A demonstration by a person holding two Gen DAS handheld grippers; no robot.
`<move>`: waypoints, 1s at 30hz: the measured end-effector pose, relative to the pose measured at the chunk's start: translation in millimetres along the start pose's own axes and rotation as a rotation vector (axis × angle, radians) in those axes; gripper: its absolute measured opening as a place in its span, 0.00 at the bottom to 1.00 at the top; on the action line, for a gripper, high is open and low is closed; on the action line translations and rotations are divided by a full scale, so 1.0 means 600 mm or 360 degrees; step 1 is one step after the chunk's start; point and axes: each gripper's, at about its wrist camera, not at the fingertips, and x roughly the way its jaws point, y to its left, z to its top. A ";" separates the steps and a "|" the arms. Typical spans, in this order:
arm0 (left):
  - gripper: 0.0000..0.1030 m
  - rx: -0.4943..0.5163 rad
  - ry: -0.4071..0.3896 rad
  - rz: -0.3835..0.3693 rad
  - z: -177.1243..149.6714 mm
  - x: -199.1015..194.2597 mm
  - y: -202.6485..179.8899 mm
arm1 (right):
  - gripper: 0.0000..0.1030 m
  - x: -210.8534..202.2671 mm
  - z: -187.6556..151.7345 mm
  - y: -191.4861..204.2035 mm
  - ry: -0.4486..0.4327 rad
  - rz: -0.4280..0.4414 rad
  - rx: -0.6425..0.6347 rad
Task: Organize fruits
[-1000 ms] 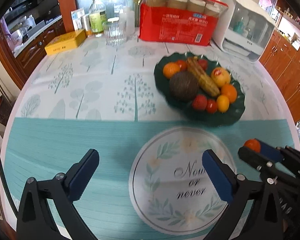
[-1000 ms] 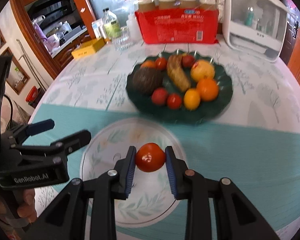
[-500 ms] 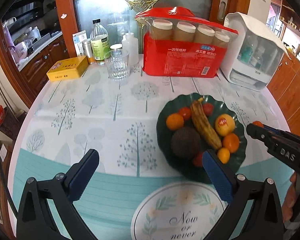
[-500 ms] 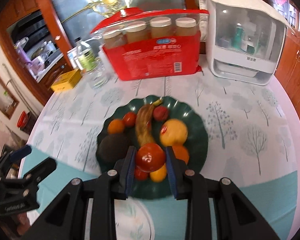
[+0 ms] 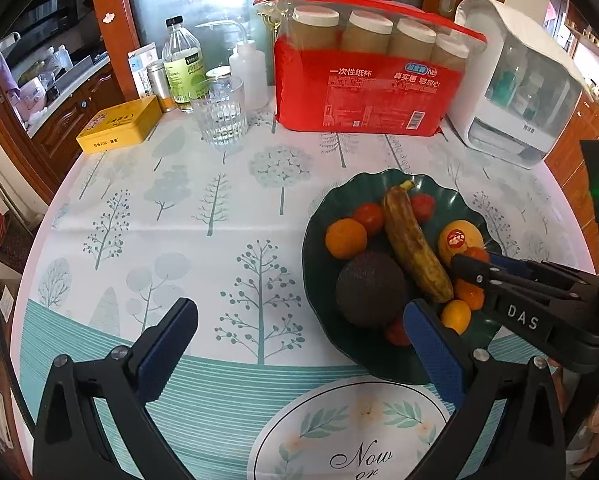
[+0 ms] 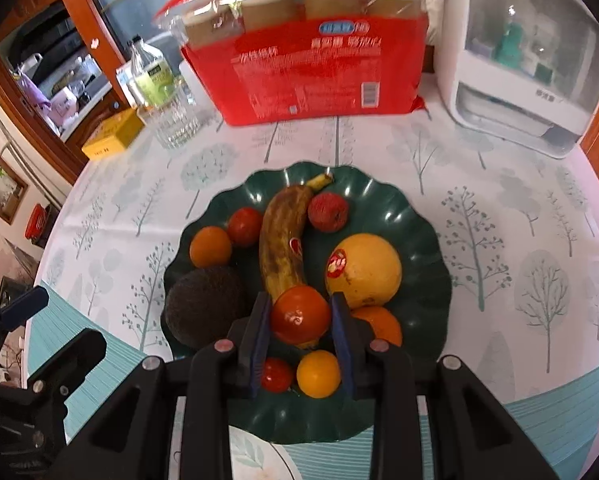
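Your right tongs (image 6: 301, 316) were clenched on the red tomato (image 6: 300, 314), holding it over the green plate (image 6: 427, 248), roughly at the plate's 6 o'clock above the banana (image 6: 281, 248) tip. Left tongs (image 5: 299, 350) were released, empty, over the surface (image 5: 203, 208) off the plate's 9 o'clock.

Risks as I judge them:
- Plate was crowded: avocado (image 6: 205, 308) at 8, yellow apple (image 6: 365, 270) at 3, small orange (image 6: 318, 373) and another tomato (image 6: 276, 374) right under your pads. Dropping there, the tomato likely lands on fruit and rolls off the rim.
- Going lower, the fingers could shove the banana or knock the small fruit out.
- The tomato is soft; a harder squeeze could split it.
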 end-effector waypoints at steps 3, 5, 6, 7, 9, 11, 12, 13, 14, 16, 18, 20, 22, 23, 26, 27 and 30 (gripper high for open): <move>0.99 -0.0005 0.0010 0.0009 -0.001 0.003 0.001 | 0.32 0.001 -0.001 0.002 0.0005 0.0013 -0.0019; 0.99 -0.0014 0.0019 0.0012 -0.002 0.004 0.003 | 0.39 -0.001 -0.001 0.005 -0.0004 0.0008 -0.0038; 0.99 -0.0016 0.0022 0.0011 -0.002 0.003 0.003 | 0.40 -0.001 -0.002 0.006 -0.0005 0.0000 -0.0047; 0.99 -0.0021 0.0025 0.0007 -0.004 0.003 0.003 | 0.40 -0.001 -0.002 0.006 -0.0003 -0.0005 -0.0049; 0.99 -0.0021 0.0025 0.0005 -0.006 0.002 0.004 | 0.40 -0.003 -0.003 0.006 0.0000 -0.0006 -0.0042; 0.99 -0.0014 0.0029 0.0003 -0.010 -0.001 0.004 | 0.40 -0.005 -0.004 0.006 0.0002 0.0002 -0.0032; 0.99 -0.0011 0.0030 0.0001 -0.012 -0.002 0.003 | 0.40 -0.007 -0.006 0.005 0.0002 0.0006 -0.0027; 0.99 -0.0007 0.0032 0.0000 -0.014 -0.003 0.002 | 0.40 -0.009 -0.007 0.006 0.0001 0.0008 -0.0024; 0.99 -0.0002 0.0034 -0.0001 -0.017 -0.005 0.001 | 0.40 -0.013 -0.009 0.006 -0.0002 0.0007 -0.0024; 0.99 0.0004 0.0037 -0.0006 -0.022 -0.010 0.002 | 0.40 -0.020 -0.014 0.009 -0.0012 0.0000 -0.0030; 0.99 0.0005 0.0037 -0.0013 -0.029 -0.017 0.003 | 0.40 -0.029 -0.019 0.013 -0.0022 -0.0005 -0.0035; 0.99 0.0007 0.0034 -0.0016 -0.036 -0.025 0.003 | 0.40 -0.039 -0.026 0.017 -0.0033 -0.0006 -0.0035; 0.99 0.0010 0.0031 -0.0022 -0.044 -0.033 0.004 | 0.40 -0.051 -0.035 0.022 -0.0048 -0.0012 -0.0035; 0.99 0.0014 0.0031 -0.0027 -0.051 -0.039 0.005 | 0.40 -0.056 -0.041 0.026 -0.0055 -0.0017 -0.0036; 0.99 0.0025 0.0030 -0.0040 -0.065 -0.053 0.008 | 0.41 -0.071 -0.062 0.034 -0.0064 -0.0020 -0.0030; 0.99 0.0029 0.0030 -0.0044 -0.072 -0.058 0.010 | 0.41 -0.075 -0.068 0.036 -0.0065 -0.0021 -0.0027; 0.99 0.0035 0.0033 -0.0059 -0.095 -0.076 0.016 | 0.41 -0.089 -0.096 0.044 -0.0062 -0.0035 -0.0021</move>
